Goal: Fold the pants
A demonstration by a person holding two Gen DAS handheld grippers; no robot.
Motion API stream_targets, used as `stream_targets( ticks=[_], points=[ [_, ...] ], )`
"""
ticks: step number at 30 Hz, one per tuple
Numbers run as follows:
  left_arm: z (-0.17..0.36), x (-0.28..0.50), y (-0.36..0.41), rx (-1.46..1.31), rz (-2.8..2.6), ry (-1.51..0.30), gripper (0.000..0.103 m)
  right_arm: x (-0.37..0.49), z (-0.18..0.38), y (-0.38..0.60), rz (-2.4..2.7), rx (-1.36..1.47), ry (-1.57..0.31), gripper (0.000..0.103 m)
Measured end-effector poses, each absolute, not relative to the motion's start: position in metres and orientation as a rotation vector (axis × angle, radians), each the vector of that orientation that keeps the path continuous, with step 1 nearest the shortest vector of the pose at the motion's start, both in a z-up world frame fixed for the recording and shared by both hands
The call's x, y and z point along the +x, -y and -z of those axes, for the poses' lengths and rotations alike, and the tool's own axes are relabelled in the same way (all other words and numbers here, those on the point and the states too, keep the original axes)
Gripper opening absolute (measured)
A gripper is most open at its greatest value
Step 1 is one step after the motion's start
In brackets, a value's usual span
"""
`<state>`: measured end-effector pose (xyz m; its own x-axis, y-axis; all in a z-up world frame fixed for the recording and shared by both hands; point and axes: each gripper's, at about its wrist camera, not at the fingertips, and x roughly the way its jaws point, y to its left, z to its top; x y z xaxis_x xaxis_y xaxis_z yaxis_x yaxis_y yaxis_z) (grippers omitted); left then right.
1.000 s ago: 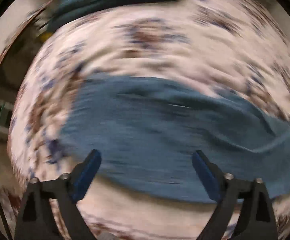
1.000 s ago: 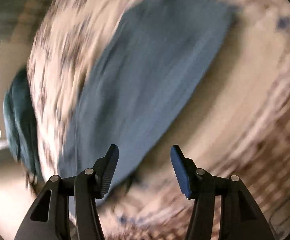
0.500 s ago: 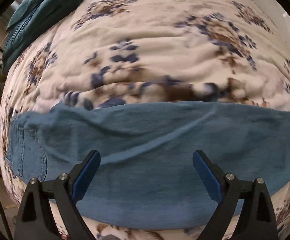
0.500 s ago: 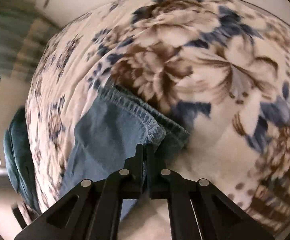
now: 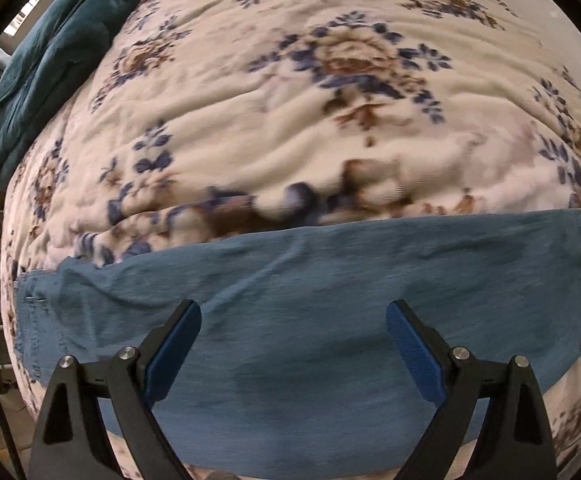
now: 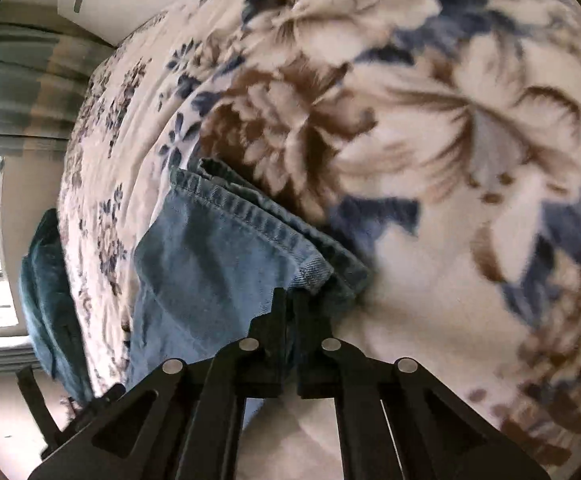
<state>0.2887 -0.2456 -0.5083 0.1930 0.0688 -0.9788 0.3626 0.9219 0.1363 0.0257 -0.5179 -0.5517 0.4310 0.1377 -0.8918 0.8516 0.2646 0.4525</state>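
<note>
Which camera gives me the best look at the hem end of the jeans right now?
The right wrist view: the stitched hem of the jeans is close and sharp, with the right gripper shut on its corner. The left wrist view shows the jeans as a long band, their ends small and blurred.

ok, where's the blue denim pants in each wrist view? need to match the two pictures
Left wrist: the blue denim pants lie as a wide band across the lower half, on the floral blanket.
Right wrist: their stitched hem runs diagonally at centre-left, one corner clamped in the right gripper.
Shared landmark: the dark teal cushion, upper left in the left view, left edge in the right view.
</note>
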Motion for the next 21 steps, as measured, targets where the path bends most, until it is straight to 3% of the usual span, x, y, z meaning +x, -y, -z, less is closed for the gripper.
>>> stream_targets(
  ticks=[4,7,9,11,20,21],
  points=[
    [0.507,0.283,0.260,0.393,0.231,-1.357,0.095,0.024,0.561,0.526,0.584,1.305,-1.135,0.005],
    [0.505,0.283,0.267,0.397,0.240,-1.343,0.095,0.037,0.539,0.542,0.569,1.220,-1.184,0.012],
    [0.502,0.285,0.270,0.409,0.237,-1.318,0.095,0.053,0.515,0.554,0.562,1.120,-1.149,0.036],
    [0.501,0.289,0.271,0.417,0.228,-1.294,0.095,0.087,0.508,0.565,0.496,1.031,-1.154,0.053],
    [0.509,0.303,0.257,0.397,0.143,-1.298,0.095,0.212,0.540,0.560,0.241,0.624,-1.366,0.052],
    [0.513,0.304,0.255,0.392,0.133,-1.310,0.095,0.216,0.542,0.552,0.241,0.548,-1.385,0.039]
  ],
)
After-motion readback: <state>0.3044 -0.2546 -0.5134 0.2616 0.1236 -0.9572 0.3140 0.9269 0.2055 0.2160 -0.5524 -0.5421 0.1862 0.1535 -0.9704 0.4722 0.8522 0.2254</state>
